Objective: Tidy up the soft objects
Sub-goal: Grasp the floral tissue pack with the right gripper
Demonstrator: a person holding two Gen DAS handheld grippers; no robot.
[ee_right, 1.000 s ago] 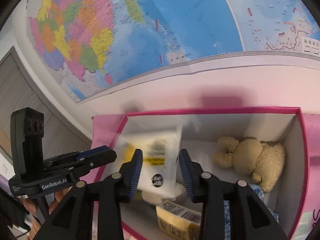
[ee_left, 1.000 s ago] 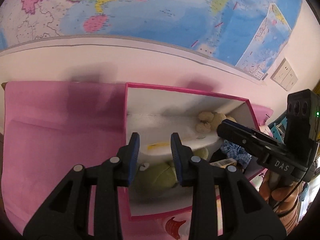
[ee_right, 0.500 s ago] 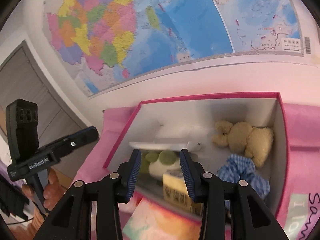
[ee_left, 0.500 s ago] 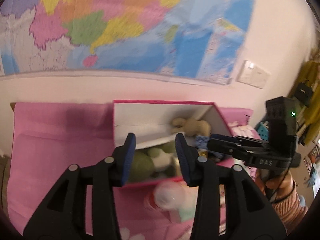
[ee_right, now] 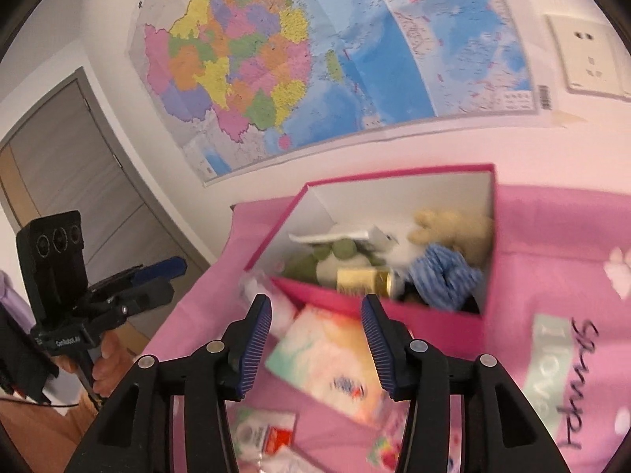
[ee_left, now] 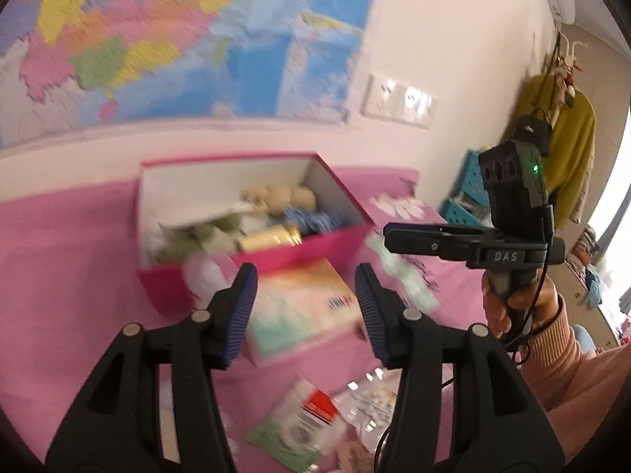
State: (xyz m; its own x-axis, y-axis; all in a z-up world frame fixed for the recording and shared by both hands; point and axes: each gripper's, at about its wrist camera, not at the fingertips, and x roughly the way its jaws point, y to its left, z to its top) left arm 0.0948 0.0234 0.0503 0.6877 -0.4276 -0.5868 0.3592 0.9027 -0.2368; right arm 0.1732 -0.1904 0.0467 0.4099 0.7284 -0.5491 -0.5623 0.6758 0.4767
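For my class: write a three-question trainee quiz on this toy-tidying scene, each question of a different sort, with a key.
1. True or false: the left tongs grip a toy.
2. What lies beside the beige plush in the pink box? A) blue checked cloth B) red ball C) book
3. Name what hangs on the wall behind the box.

Key: 1. False, both the left and the right tongs are open and empty. 2. A. 3. A map.

A fuzzy plush bear point(ee_right: 453, 224) and striped blue cloth point(ee_right: 445, 272) lie in a matt pink cardboard box point(ee_right: 378, 305).
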